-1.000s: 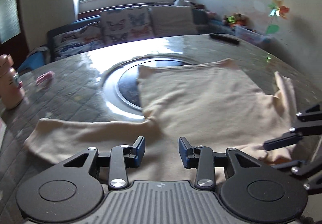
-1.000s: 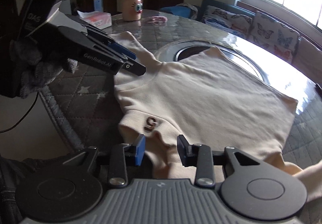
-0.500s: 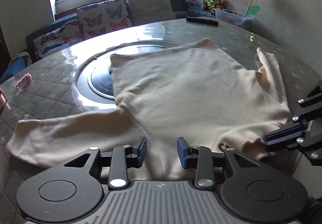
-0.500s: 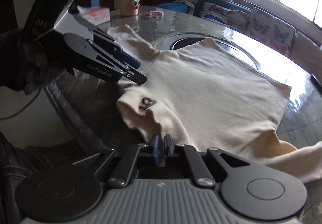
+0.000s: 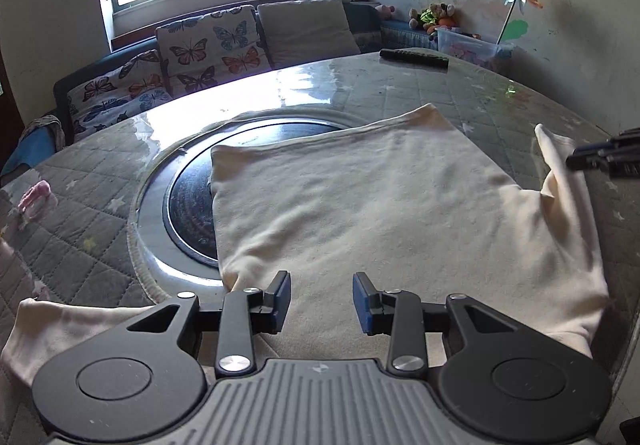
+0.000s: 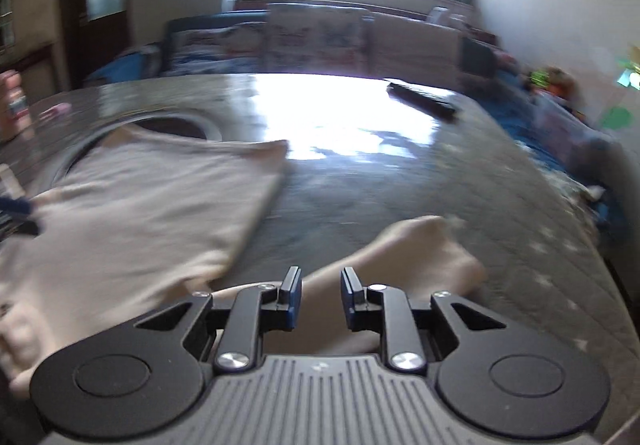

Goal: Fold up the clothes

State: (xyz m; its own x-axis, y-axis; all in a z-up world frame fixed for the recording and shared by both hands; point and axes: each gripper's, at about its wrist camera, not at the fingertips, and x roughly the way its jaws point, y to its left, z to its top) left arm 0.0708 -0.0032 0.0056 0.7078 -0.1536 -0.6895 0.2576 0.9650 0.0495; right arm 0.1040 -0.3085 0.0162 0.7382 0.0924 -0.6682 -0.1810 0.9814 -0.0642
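Broadly, the round quilted desk (image 5: pixel 460 85) carries my cream shirt (image 5: pixel 380 205), spread flat across its dark centre disc (image 5: pixel 188 205), one sleeve (image 6: pixel 416 249) trailing out toward the desk's edge. My left tongs (image 5: pixel 321 301) hover spread above the shirt's near edge, pinching nothing. My right tongs (image 6: pixel 321 295) are opening over that sleeve, pads clear of the cloth.

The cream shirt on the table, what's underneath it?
The cream shirt lies on the quilted table, partly over the dark round inset. The rest of the inset is covered.
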